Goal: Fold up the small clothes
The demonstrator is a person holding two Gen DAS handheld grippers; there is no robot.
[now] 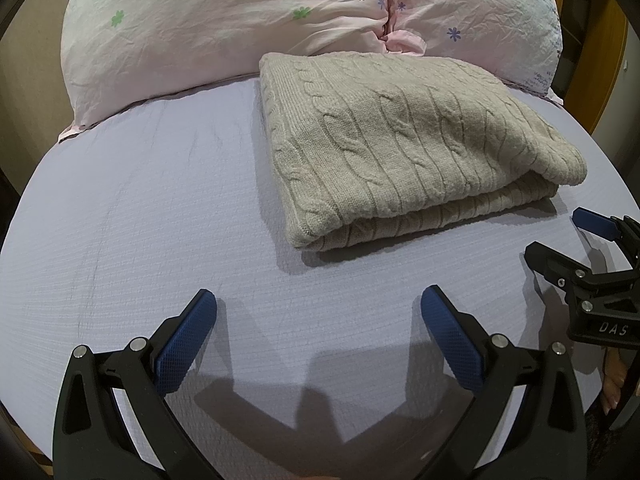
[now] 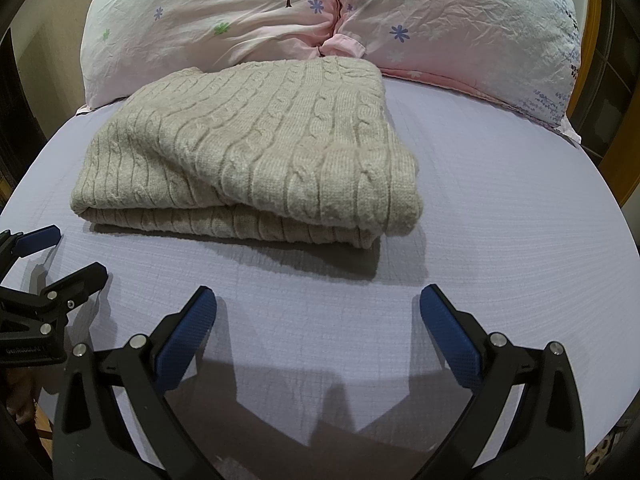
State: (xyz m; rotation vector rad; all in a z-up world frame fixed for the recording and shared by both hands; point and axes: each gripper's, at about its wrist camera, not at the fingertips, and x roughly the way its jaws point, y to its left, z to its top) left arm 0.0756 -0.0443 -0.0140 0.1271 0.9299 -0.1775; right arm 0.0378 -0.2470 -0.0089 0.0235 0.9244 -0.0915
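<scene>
Toward the head end of the bed [image 1: 140,208], just in front of the pillows [image 1: 224,28], your sweater [image 1: 400,148] lies folded into a thick rectangle, its far edge touching or nearly touching the pillows. In the right wrist view the upper layer sits a little askew, so a strip of the lower layer shows along the near edge. No sleeve or hem is seen trailing out.

Your left gripper [image 1: 318,304] hovers over bare sheet near the foot-side edge, fingers spread wide and holding nothing. Your right gripper [image 2: 318,304] is the same: released, empty, well short of the sweater's near edge. Each shows at the margin of the other's view, so they sit side by side, both apart from the cloth.

Judging from this, the folding looks essentially done and you are at the hands-off step. If you want a tidier result, the next move calls for a light pinch on the top layer's near corners, one gripper each, and a small pull toward you to square it over the layer below. Knit this bulky will likely slump and drag the lower layer along, so grip only the top ply and lift before you shift.
</scene>
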